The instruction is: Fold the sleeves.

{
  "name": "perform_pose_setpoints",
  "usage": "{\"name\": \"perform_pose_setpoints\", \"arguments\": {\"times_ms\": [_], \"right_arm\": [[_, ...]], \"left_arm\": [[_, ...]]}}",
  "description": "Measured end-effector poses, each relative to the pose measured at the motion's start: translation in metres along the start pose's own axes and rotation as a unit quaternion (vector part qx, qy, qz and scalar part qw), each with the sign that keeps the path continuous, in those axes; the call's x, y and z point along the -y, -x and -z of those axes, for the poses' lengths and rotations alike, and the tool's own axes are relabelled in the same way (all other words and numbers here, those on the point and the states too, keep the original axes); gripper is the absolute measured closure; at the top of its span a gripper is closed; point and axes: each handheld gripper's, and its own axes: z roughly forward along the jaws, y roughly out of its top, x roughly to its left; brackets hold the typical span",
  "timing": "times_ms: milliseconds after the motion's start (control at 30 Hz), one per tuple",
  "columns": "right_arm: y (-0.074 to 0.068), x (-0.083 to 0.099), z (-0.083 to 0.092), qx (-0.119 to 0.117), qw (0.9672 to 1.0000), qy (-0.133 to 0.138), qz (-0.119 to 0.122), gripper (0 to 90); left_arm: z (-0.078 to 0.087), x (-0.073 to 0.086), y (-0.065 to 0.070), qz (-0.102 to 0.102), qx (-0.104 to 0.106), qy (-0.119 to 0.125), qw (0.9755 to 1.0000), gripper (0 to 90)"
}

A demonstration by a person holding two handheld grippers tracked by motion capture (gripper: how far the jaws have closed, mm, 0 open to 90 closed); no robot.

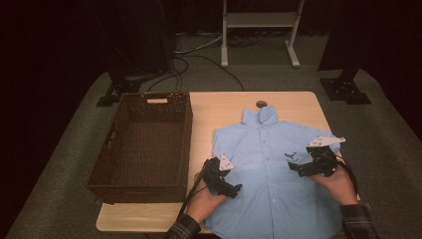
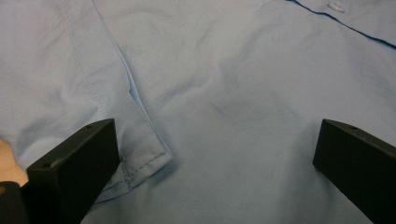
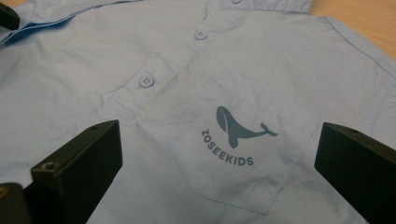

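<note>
- Under both grippers lay the shirt, flat on the table, with the basket off beyond your left one.
- Your left gripper was wide and empty over a sleeve hem.
- Your right gripper was wide and empty over the pocket.
- You seemed about to start folding; the next move called for lowering and pinching cloth.

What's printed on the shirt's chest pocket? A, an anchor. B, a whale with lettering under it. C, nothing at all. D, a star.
B: the right gripper view shows the pocket of the shirt bearing a dark whale with "ZOSEEKIDS" beneath it.
</note>
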Motion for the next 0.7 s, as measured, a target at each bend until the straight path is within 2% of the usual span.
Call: {"name": "perform_pose_setpoints", "arguments": {"times_ms": [200, 400, 700], "right_arm": [[0.011, -0.004, 0.000, 0.005, 1.0000, 0.003, -0.006, 0.0], [0.024, -0.007, 0.001, 0.012, 0.9999, -0.004, -0.011, 0.0], [0.044, -0.014, 0.005, 0.023, 0.9996, 0.002, -0.017, 0.0]], "left_arm": [[0.001, 0.001, -0.001, 0.000, 0.001, 0.000, 1.0000, 0.0], [0.001, 0.001, -0.001, -0.002, 0.001, 0.000, 1.0000, 0.0], [0.001, 0.001, -0.001, -0.002, 0.001, 0.000, 1.0000, 0.0]]}}
